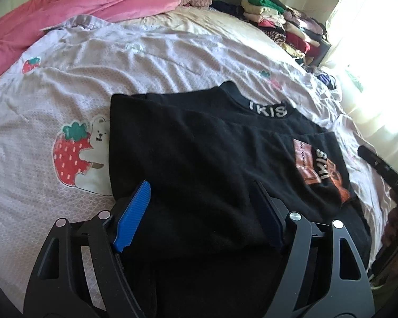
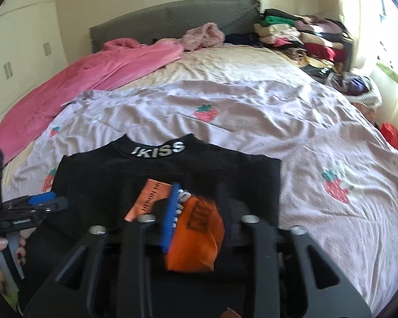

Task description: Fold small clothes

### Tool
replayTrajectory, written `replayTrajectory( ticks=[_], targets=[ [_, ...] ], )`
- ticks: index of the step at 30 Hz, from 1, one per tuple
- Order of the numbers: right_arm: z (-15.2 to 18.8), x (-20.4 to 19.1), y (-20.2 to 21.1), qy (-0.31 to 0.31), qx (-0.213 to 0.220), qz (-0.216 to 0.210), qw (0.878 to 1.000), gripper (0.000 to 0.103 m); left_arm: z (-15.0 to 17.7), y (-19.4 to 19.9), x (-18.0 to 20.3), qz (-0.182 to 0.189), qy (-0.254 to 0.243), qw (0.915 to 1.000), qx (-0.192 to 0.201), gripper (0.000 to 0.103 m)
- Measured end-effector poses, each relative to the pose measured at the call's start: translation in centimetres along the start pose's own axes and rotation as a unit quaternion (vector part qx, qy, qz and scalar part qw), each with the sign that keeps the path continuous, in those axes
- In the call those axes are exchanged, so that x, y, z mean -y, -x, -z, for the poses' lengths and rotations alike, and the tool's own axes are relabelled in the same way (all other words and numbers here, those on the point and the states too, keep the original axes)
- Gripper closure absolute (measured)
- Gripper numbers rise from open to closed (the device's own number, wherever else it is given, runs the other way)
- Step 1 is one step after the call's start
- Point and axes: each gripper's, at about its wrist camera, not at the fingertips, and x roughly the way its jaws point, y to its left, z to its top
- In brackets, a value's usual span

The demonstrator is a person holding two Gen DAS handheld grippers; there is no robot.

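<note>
A black top [image 1: 199,143] with a white-lettered collar and an orange print [image 1: 318,167] lies on the bed, its sides folded in. It also shows in the right wrist view [image 2: 98,182]. My left gripper [image 1: 201,193] is open, its blue fingers [image 1: 135,212] standing wide apart over the near hem. My right gripper [image 2: 199,204] is partly closed with a bunched fold of the top's orange print [image 2: 196,238] between its fingers [image 2: 169,217]. The left gripper also shows at the left edge of the right wrist view [image 2: 39,201].
The bed has a pale pink strawberry-print cover [image 2: 252,122]. A pink blanket [image 2: 92,71] lies at the far left. A stack of folded clothes [image 2: 305,39] stands at the far right by the grey headboard [image 2: 172,18]. A bright window is on the right.
</note>
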Motion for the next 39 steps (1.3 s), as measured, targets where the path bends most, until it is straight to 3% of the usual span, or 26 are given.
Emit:
replayTrajectory(
  ticks=[8, 10, 14, 20, 23, 27, 28, 39],
  targets=[
    [2.1, -0.5, -0.2, 0.017, -0.019, -0.008, 1.0, 0.066, -0.2, 2.6, 1.4, -0.018, -0.027, 0.9987, 0.039, 0.043],
    [2.6, -1.7, -0.4, 0.03, -0.024, -0.019, 0.999, 0.066, 0.0, 2.2, 1.8, -0.019, -0.04, 0.9986, 0.03, 0.044],
    [2.9, -4.2, -0.7, 0.059, -0.033, -0.035, 0.997, 0.066, 1.0, -0.7, 1.5, -0.044, -0.055, 0.997, -0.031, 0.044],
    [2.8, -7.1, -1.0, 0.09, -0.039, -0.067, 0.993, 0.066, 1.2, -0.9, 0.9, -0.03, -0.041, 0.9981, -0.034, 0.044],
    [3.1, -7.7, -2.1, 0.1, -0.064, -0.08, 0.99, 0.066, 1.5, -0.7, 0.8, -0.028, -0.042, 0.9982, -0.032, 0.044],
    [4.0, -6.8, -4.6, 0.098, -0.112, -0.037, 0.988, 0.07, 1.6, -0.6, 0.8, -0.022, -0.043, 0.9983, -0.033, 0.044],
    [4.3, -6.2, -5.1, 0.086, -0.119, -0.044, 0.988, 0.07, 1.7, -0.6, 0.7, -0.02, -0.042, 0.9984, -0.034, 0.044],
    [4.3, -5.4, -3.1, 0.043, -0.098, -0.074, 0.991, 0.067, 1.5, -0.3, 0.8, -0.016, -0.039, 0.9986, -0.033, 0.044]
  ],
)
